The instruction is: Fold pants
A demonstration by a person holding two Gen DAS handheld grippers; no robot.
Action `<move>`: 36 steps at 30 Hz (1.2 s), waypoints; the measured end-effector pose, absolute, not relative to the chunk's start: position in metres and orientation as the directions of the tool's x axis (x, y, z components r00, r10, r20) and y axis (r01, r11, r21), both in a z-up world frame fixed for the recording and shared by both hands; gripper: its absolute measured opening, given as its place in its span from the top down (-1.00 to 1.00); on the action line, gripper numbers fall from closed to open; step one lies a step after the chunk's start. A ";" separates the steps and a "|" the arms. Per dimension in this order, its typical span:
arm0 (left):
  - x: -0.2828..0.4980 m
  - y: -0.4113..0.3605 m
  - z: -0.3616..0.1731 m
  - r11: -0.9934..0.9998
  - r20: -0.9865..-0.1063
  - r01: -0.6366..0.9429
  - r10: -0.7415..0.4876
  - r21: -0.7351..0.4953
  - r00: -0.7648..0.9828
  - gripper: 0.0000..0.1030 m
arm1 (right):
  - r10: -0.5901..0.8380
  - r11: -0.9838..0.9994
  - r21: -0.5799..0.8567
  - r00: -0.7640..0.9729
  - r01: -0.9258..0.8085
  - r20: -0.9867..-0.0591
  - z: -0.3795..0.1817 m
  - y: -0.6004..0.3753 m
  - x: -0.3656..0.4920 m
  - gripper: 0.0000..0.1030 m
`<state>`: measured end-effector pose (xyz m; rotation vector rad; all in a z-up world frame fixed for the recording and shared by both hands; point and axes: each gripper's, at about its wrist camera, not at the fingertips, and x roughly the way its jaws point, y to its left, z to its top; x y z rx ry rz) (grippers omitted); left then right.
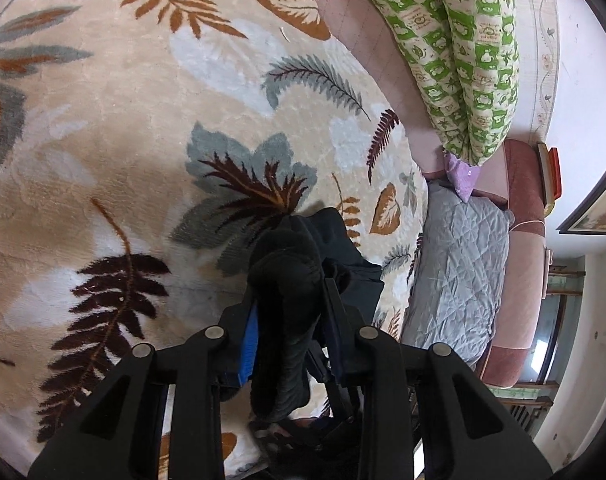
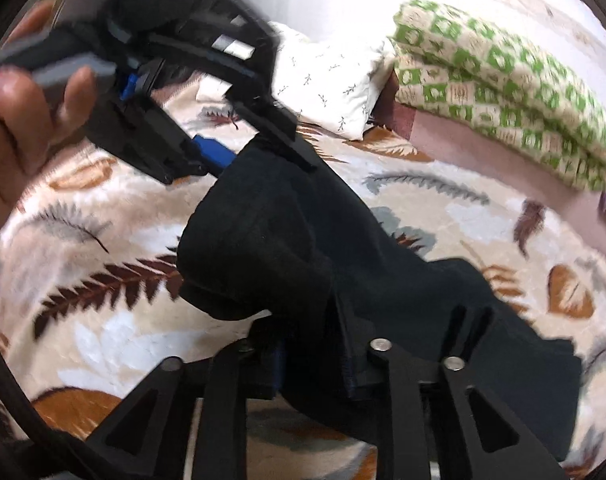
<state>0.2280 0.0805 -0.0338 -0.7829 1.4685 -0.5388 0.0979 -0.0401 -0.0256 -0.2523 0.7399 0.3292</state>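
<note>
Black fabric pants (image 2: 287,236) hang bunched between both tools above a plush cream blanket printed with brown and grey leaves (image 1: 123,128). In the left wrist view the left gripper (image 1: 289,280) is clamped on a thick wad of the dark cloth (image 1: 287,272), which fills the gap between its fingers. In the right wrist view the right gripper (image 2: 303,328) pinches another fold, and the rest trails down onto the blanket. Beyond lie a green-and-cream patterned quilt (image 1: 463,52) and a white pillow with small sprigs (image 2: 327,88).
</note>
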 end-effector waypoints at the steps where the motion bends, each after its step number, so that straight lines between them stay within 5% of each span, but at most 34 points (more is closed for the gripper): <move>1: 0.228 0.080 -0.034 0.651 -0.662 -0.140 -0.747 -0.746 0.056 0.50 | 0.189 0.911 -0.141 0.697 -0.387 -0.692 -0.026 -0.035 0.098 0.35; 4: 0.229 0.079 -0.033 0.640 -0.652 -0.144 -0.756 -0.754 0.057 0.50 | 0.154 0.881 -0.229 0.708 -0.415 -0.689 -0.030 -0.018 0.099 0.37; 6: 0.230 0.080 -0.033 0.633 -0.646 -0.149 -0.761 -0.760 0.059 0.50 | 0.171 0.881 -0.219 0.712 -0.420 -0.681 -0.030 -0.017 0.100 0.50; 7: 0.231 0.081 -0.034 0.629 -0.643 -0.156 -0.764 -0.762 0.060 0.50 | 0.184 0.897 -0.175 0.703 -0.406 -0.687 -0.029 -0.022 0.104 0.72; 19: 0.226 0.065 -0.015 0.613 -0.626 -0.148 -0.778 -0.776 0.062 0.50 | 0.396 0.918 0.264 0.671 -0.295 -0.627 -0.014 -0.090 0.107 0.73; 36: 0.213 -0.082 0.014 0.691 -0.691 0.019 -0.722 -0.723 -0.040 0.50 | 0.501 0.776 0.616 0.727 -0.137 -0.470 -0.018 -0.211 0.081 0.73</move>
